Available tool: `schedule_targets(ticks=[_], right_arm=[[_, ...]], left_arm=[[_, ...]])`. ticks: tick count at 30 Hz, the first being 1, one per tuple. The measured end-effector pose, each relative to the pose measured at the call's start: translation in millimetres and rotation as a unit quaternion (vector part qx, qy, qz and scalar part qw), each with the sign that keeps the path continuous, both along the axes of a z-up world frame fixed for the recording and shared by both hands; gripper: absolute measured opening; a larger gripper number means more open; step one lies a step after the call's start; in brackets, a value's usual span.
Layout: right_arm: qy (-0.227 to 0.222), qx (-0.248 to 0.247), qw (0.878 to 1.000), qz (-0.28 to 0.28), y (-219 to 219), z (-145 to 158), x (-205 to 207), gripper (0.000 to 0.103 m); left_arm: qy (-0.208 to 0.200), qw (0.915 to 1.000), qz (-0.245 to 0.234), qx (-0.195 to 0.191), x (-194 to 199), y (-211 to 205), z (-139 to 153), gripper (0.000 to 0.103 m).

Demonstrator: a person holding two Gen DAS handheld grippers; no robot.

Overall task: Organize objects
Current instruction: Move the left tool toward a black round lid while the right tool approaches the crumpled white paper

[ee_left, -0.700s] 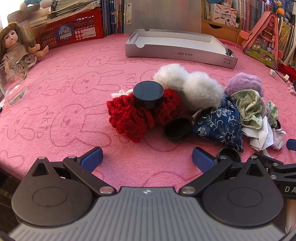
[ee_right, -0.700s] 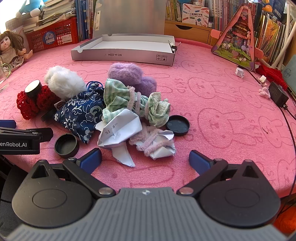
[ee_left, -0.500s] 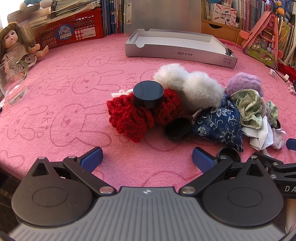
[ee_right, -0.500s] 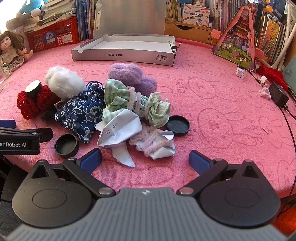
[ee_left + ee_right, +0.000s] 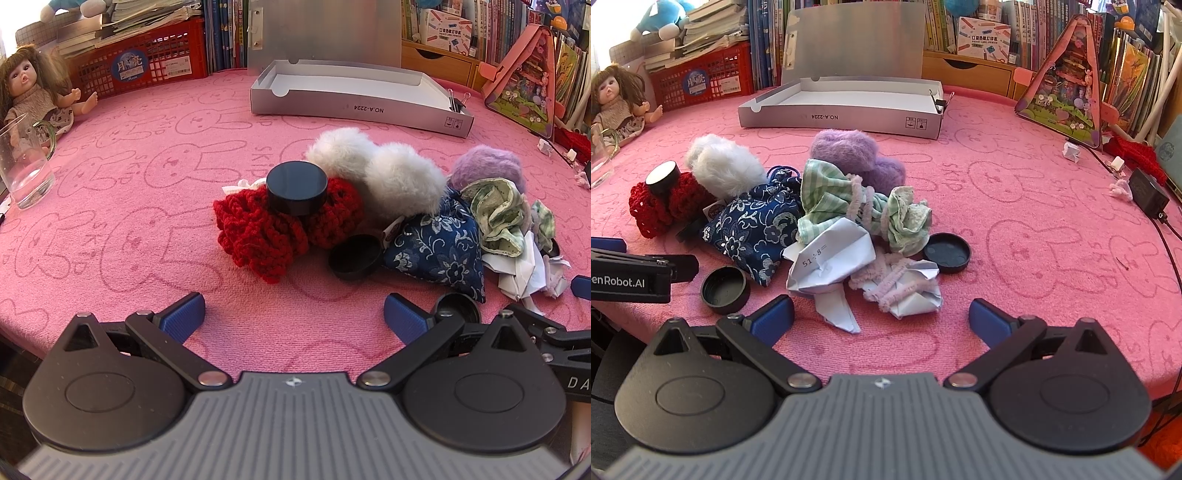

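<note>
In the left wrist view, the left gripper (image 5: pixel 293 318) hovers low over the pink bunny-print cloth (image 5: pixel 129 206) with its blue fingers spread wide and nothing between them. Ahead lies the heap: a black jar (image 5: pixel 296 188) sits on top of a red crocheted piece (image 5: pixel 266 236), a black lid (image 5: pixel 355 257) lies open side up against its front edge, and white fluffy balls (image 5: pixel 376 173) rest behind. A blue floral pouch (image 5: pixel 439 251) lies to the right, with another black cap (image 5: pixel 458 308) just beside the right fingertip. Farther back, the grey cardboard box (image 5: pixel 362 107) stands open and holds nothing visible; a glass mug (image 5: pixel 26 166) at far left looks empty. In the right wrist view, the right gripper (image 5: pixel 881 320) is likewise spread wide and holds nothing. Just before it lie crumpled paper (image 5: pixel 831 258), green checked fabric (image 5: pixel 827 195) and a purple fuzzy piece (image 5: pixel 849 151). A flat black disc lid (image 5: pixel 946 252) rests beside the fabric.
</note>
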State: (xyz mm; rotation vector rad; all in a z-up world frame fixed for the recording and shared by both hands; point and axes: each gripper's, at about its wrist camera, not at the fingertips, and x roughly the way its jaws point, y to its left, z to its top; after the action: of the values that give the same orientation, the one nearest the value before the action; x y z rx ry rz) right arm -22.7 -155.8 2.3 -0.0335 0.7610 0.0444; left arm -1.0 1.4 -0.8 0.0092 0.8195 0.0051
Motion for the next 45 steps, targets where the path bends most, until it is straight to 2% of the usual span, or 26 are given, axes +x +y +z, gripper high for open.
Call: schedule_targets(ticks=[17,25,32,38,45], right_arm=[[-0.001,0.015,1.000,-0.013,-3,4,3,0.103],[-0.021,-0.001,1.000,-0.010,1,9,0,0.099],[-0.040,0.002,0.999,0.007,-2,18,-6,0.093],[-0.051,-0.007,0.998,0.022,-1,23,-9,0.087],[-0.053,0.012,0.998,0.019,-11,26,-11,0.084]], left_arm=[[-0.020,0.9998,-0.003,0.002,-5,0,-4,0.103],[-0.030,0.9995,-0.014,-0.003,-9,3,-4,0.103],[-0.042,0.9964,-0.053,-0.051,-23,5,5,0.103],[-0.045,0.9923,-0.105,-0.050,-32,-13,8,0.103],[-0.041,0.9878,-0.149,-0.019,-34,-36,4,0.103]])
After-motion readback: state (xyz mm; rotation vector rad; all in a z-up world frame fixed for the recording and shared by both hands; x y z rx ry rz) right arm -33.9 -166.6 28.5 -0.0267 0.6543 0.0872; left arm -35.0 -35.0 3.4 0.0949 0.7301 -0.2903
